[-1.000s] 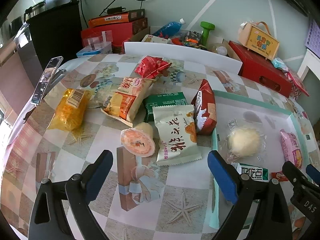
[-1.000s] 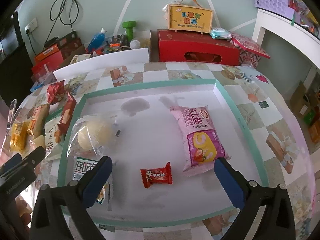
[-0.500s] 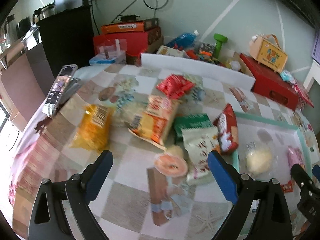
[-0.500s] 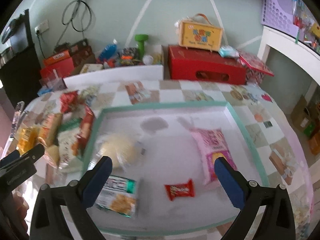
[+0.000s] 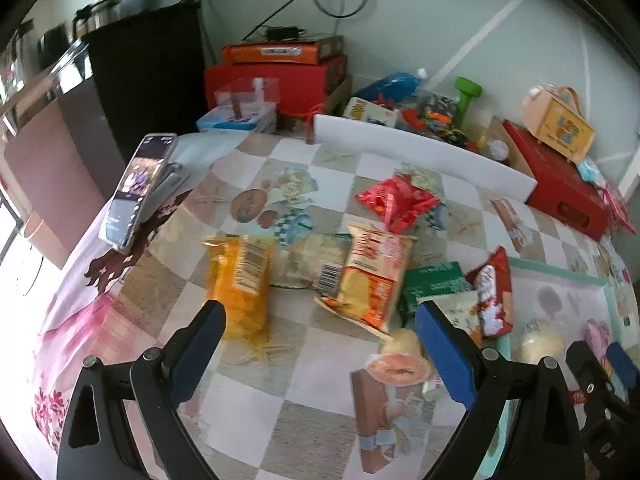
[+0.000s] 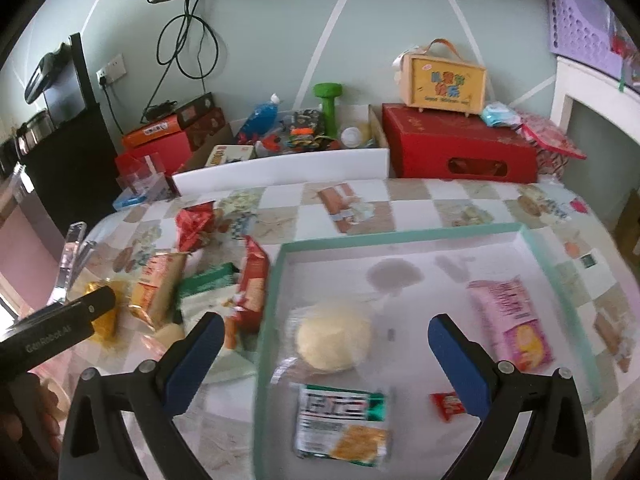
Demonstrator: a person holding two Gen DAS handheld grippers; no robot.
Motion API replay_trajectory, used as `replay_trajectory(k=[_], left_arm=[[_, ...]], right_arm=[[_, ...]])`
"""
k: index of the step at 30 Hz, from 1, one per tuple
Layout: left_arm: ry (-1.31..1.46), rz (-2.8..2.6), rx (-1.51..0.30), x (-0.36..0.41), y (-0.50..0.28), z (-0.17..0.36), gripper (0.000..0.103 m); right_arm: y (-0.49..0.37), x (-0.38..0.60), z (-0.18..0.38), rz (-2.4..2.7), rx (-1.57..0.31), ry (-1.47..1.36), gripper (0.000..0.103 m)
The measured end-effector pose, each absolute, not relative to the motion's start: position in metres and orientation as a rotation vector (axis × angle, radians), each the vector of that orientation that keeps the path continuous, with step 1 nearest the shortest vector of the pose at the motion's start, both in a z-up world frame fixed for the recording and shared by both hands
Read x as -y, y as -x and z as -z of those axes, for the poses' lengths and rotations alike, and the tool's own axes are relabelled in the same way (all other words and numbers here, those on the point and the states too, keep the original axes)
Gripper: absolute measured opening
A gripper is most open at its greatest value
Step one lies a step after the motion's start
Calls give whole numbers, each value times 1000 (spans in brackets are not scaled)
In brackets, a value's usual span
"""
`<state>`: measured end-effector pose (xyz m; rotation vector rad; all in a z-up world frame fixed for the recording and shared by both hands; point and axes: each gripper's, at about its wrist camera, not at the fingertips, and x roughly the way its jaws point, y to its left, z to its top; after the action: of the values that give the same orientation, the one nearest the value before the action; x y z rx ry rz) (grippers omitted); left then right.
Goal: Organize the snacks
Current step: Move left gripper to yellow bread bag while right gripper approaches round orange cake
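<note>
Loose snacks lie on the checked tablecloth: a yellow bag (image 5: 239, 280), an orange cracker pack (image 5: 370, 276), a red bag (image 5: 396, 201), a green pack (image 5: 434, 282), a red wafer pack (image 5: 494, 292) and a jelly cup (image 5: 398, 366). My left gripper (image 5: 318, 346) hovers open and empty above the cloth, near the yellow bag. The teal-rimmed tray (image 6: 272, 292) holds a wrapped bun (image 6: 334, 338), a pink pack (image 6: 510, 320), a green-and-white pack (image 6: 342, 420) and a small red candy (image 6: 448, 406). My right gripper (image 6: 320, 354) is open over the tray's near side, holding nothing.
A phone (image 5: 138, 190) leans on a stand at the table's left edge. Behind the table stand a white board (image 5: 424, 156), red boxes (image 6: 456, 148), a yellow carry box (image 6: 444, 76) and a green dumbbell (image 6: 328, 102). A black cabinet (image 5: 148, 68) is at the far left.
Both grippers have pulled back, upward and toward the left of the table; the snacks look smaller and shifted right. Neither gripper's jaws have changed; nothing was picked up.
</note>
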<state>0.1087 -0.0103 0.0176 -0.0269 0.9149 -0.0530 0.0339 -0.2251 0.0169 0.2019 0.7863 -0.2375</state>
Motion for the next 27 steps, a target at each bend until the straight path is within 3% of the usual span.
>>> replay_trajectory(k=[5, 15, 27], left_arm=[[122, 39, -974, -13, -120, -10, 96], [225, 77, -980, -34, -133, -6, 96], [258, 26, -1010, -57, -144, 21, 96]], right_arm=[[-46, 205, -13, 191, -782, -209, 100], [-67, 160, -1, 92, -798, -189, 80], [-80, 120, 21, -4, -844, -113, 76]])
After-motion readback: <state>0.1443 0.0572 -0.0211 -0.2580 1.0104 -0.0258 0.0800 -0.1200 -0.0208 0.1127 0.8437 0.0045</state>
